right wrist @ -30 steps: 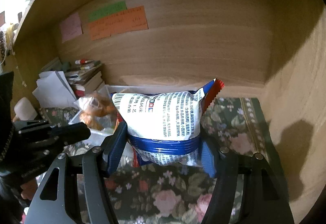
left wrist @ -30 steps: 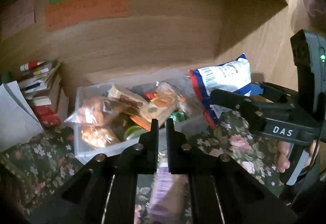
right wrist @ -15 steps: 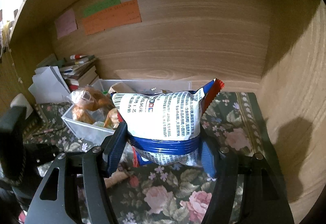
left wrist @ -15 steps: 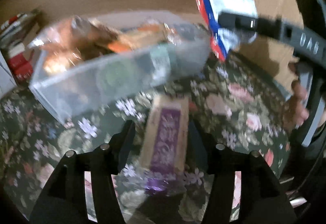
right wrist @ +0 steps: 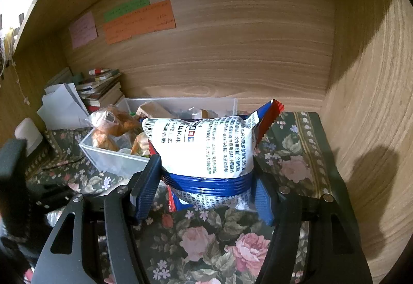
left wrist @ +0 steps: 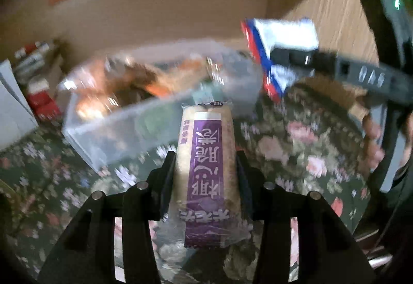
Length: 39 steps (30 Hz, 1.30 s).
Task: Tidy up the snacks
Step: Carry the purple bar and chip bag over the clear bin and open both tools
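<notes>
My left gripper (left wrist: pixel 205 162) is shut on a long beige snack bar with a purple label (left wrist: pixel 206 167), held above the floral cloth just in front of the clear plastic bin (left wrist: pixel 124 126). My right gripper (right wrist: pixel 204 180) is shut on a white, blue and red snack bag (right wrist: pixel 206 147), held upright to the right of the bin (right wrist: pixel 116 160). The bin holds several wrapped snacks (right wrist: pixel 113 126). The right gripper and its bag also show in the left wrist view (left wrist: pixel 284 51). The left wrist view is motion-blurred.
The floral cloth (right wrist: pixel 206 240) covers the shelf floor. Books and white papers (right wrist: pixel 85 95) are stacked at the back left. Wooden walls close in behind and on the right (right wrist: pixel 374 103). Coloured notes (right wrist: pixel 139 20) hang on the back wall.
My left gripper opened, dipped down to the purple-label bar on the cloth, closed on it and lifted it. My right gripper moved slightly with its bag.
</notes>
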Tool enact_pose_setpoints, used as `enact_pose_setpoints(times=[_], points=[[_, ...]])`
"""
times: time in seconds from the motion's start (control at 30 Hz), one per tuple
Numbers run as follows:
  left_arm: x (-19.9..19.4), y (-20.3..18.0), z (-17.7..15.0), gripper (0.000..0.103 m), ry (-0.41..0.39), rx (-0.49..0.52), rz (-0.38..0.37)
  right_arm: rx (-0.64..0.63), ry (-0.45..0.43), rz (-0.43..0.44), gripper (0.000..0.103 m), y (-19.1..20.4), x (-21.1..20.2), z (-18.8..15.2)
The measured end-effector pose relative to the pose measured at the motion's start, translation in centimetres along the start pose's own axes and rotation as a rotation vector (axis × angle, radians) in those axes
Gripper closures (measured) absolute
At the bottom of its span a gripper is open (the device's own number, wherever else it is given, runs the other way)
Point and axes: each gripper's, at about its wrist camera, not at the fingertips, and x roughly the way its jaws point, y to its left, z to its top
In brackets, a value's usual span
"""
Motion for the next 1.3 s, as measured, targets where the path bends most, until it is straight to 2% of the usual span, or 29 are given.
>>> enact_pose_setpoints(times=[0.23,0.3,0.37,0.4,0.53,0.6,0.63,0.7,0.77,0.83,0.93,1.07,1.13,1.17,1.2,1.3], points=[[-1.7,0.8,3.2,0.06,-0.068,-0.027,-0.049,-0.008,0.0,0.003,0.042,0.3,1.0,0.9],[-1.9,0.7,3.7,0.065,-0.084,-0.013,-0.044,-0.007,0.004,0.005,0.042,0.4,1.5,1.1],[-2.1,0.7,3.9,0.085,-0.076,0.008,-0.048,-0.008,0.007,0.006,0.042,0.5,1.7,1.2],[-1.9,0.6,3.9,0.103,-0.066,0.015,-0.053,-0.01,0.008,0.007,0.042,0.5,1.8,1.3],[-0.8,0.5,3.4,0.103,-0.023,0.018,-0.056,-0.013,0.011,0.002,0.042,0.3,1.7,1.1],[0.0,0.6,3.0,0.099,0.0,0.011,-0.064,-0.01,0.011,0.006,0.042,0.1,1.5,1.1],[0.2,0.8,2.7,0.093,0.013,0.008,-0.072,-0.01,0.012,0.008,0.042,0.0,1.5,1.1],[1.2,0.7,1.9,0.076,0.051,0.005,-0.085,-0.012,0.012,0.006,0.042,-0.1,1.3,1.0],[1.8,0.4,0.7,0.049,0.077,0.02,-0.081,-0.012,0.012,0.007,0.042,-0.1,1.1,0.9],[2.1,0.5,-0.5,0.04,0.101,0.025,-0.092,-0.014,0.011,0.008,0.042,0.0,1.0,0.9],[2.2,0.5,-2.2,0.039,0.143,0.023,-0.121,-0.018,0.012,0.007,0.041,0.0,0.9,0.8],[2.6,0.5,-4.5,0.039,0.186,0.02,-0.11,-0.017,0.009,0.009,0.041,-0.1,0.8,0.7],[2.5,0.5,-5.1,0.047,0.163,0.019,-0.086,-0.017,0.008,0.013,0.041,-0.1,0.7,0.6],[2.3,0.5,-5.2,0.057,0.158,0.023,-0.067,-0.016,0.007,0.013,0.041,-0.1,0.6,0.6],[2.1,0.4,-5.3,0.058,0.15,0.019,-0.041,-0.015,0.007,0.011,0.041,0.0,0.5,0.4],[1.5,0.7,-5.3,0.058,0.131,-0.011,-0.033,-0.015,0.007,0.011,0.041,-0.1,0.5,0.4]])
